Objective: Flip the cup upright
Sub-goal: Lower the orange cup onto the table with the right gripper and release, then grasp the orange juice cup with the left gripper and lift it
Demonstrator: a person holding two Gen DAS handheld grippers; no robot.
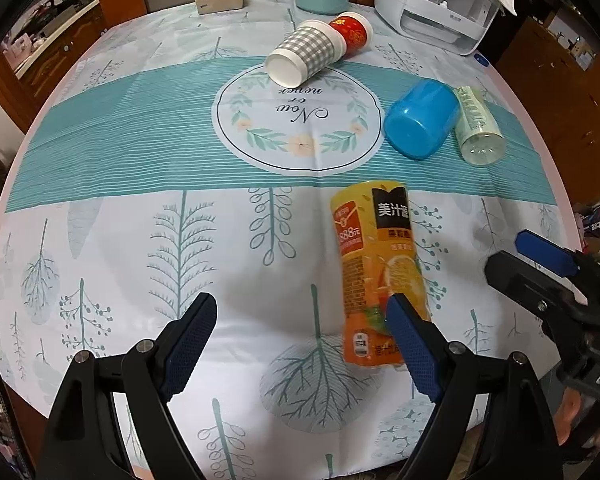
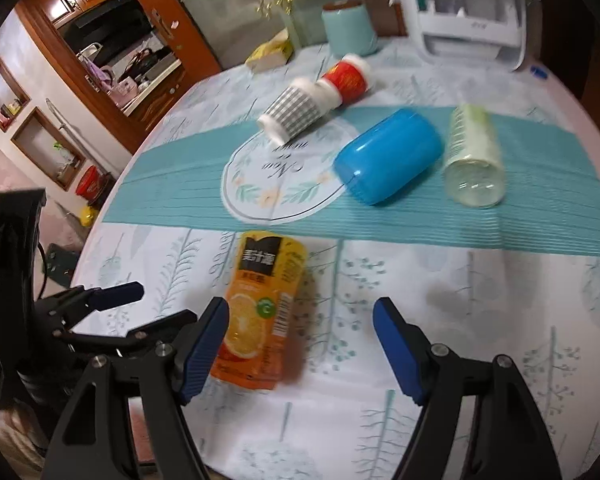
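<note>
Left wrist view: the left gripper [image 1: 302,316] hangs with its jaws spread wide and holding nothing, above a tablecloth [image 1: 140,152] printed with trees. An orange juice bottle [image 1: 376,272] lies on its side just beside its right finger. The right gripper [image 2: 300,318] is likewise spread and empty. Farther off, a blue cup [image 1: 422,118] lies on its side beside a clear green bottle [image 1: 478,126]. Beyond, a checked paper cup [image 1: 306,56] and a red paper cup [image 1: 350,32] lie tipped over together.
</note>
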